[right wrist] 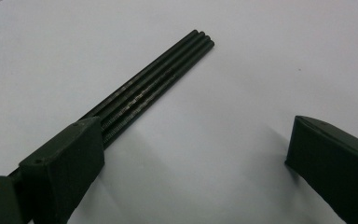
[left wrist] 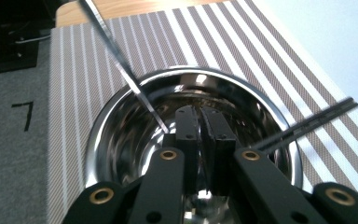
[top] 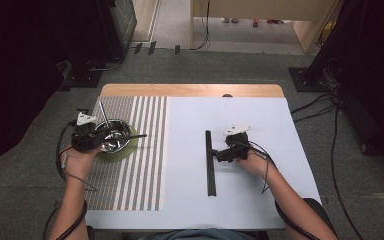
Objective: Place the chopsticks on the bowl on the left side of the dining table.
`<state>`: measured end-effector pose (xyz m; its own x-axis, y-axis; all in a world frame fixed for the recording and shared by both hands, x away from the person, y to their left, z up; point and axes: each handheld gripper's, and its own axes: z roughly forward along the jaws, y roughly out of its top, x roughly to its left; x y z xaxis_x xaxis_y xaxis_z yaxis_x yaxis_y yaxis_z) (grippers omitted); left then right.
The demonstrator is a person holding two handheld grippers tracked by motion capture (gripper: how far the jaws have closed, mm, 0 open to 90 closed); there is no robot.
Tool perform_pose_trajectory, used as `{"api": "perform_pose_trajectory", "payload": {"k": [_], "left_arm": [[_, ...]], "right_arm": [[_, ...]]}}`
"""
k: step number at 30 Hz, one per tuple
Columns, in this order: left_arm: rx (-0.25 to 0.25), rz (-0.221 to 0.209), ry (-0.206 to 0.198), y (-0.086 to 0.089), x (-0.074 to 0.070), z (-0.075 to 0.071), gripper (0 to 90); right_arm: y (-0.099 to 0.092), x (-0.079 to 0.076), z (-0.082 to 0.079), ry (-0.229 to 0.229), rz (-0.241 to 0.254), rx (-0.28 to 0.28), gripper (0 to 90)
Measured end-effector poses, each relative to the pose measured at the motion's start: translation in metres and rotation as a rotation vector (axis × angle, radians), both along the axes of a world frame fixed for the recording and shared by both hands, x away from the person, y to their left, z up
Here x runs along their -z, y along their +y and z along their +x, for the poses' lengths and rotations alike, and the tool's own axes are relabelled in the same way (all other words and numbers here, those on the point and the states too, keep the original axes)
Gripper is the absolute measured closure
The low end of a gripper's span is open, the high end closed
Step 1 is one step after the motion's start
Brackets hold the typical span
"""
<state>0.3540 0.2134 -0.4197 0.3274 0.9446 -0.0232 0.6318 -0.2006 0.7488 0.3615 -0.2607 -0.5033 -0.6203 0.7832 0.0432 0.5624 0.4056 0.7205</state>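
At the left of the high view our left gripper (top: 91, 136) hangs over the steel bowl (top: 114, 137), which sits on a green coaster (top: 125, 151) on the striped mat (top: 145, 150). In the left gripper view its jaws stand clenched together with nothing we can make out between them, poised above the bowl's hollow. A thin metal rod (left wrist: 121, 65) leans in from the upper left of that frame, its tip down in the bowl, and a pair of black chopsticks (left wrist: 307, 126) rests across the rim at the right.

Right of centre in the high view our right gripper (top: 223, 154) sits released beside the bundle of black chopsticks (top: 209, 162) lying on the white sheet (top: 260, 125). In the right gripper view one pad lies against the bundle's near end and the other stands well apart.

The step in hand looks to us like picking the next chopsticks. To do it well, we centre the bundle between the pads, keep the jaws level with the sheet, and close on only a pair, not the whole stack. We keep our left gripper clear of the rod so the bowl does not tip.
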Motion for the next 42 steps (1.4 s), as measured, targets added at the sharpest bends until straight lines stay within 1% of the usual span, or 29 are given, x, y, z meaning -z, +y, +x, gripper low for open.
{"api": "perform_pose_trajectory", "payload": {"k": [3, 5, 10, 13, 18, 26, 35, 38, 40, 42], "left_arm": [[-0.015, 0.001, 0.003, 0.004, -0.001, -0.009, 88.4], [-0.016, 0.017, 0.01, 0.004, 0.0, -0.014, 88.5], [-0.012, 0.024, 0.03, 0.003, 0.004, -0.021, 90.0], [-0.014, 0.009, 0.054, 0.004, 0.006, -0.02, 90.0], [-0.012, 0.037, 0.066, 0.0, 0.009, -0.02, 90.0], [-0.023, 0.037, 0.077, 0.004, 0.012, -0.019, 90.0], [-0.026, 0.036, 0.073, 0.005, 0.014, -0.017, 90.0], [-0.021, 0.042, 0.076, 0.005, 0.015, -0.016, 89.9], [-0.019, 0.045, 0.071, 0.003, 0.015, -0.016, 89.6], [-0.022, 0.039, 0.067, 0.002, 0.015, -0.015, 89.4]], "right_arm": [[0.0, 0.0, 0.0, -0.001, -0.003, 0.0, 3.7], [0.0, 0.0, 0.0, -0.001, -0.003, 0.0, 3.7], [0.0, 0.0, 0.0, -0.002, -0.002, 0.001, 4.0], [0.0, 0.0, 0.0, -0.002, -0.003, 0.001, 4.0], [0.0, 0.0, 0.0, -0.002, -0.002, 0.002, 4.1], [0.0, 0.0, 0.0, -0.003, -0.002, 0.002, 4.1], [0.0, 0.0, 0.0, -0.002, -0.002, 0.002, 4.1], [0.0, 0.0, 0.0, -0.003, -0.003, 0.002, 4.1], [0.0, 0.0, 0.0, -0.002, -0.003, 0.002, 4.1], [0.0, 0.0, 0.0, -0.002, -0.003, 0.002, 4.1]]}}
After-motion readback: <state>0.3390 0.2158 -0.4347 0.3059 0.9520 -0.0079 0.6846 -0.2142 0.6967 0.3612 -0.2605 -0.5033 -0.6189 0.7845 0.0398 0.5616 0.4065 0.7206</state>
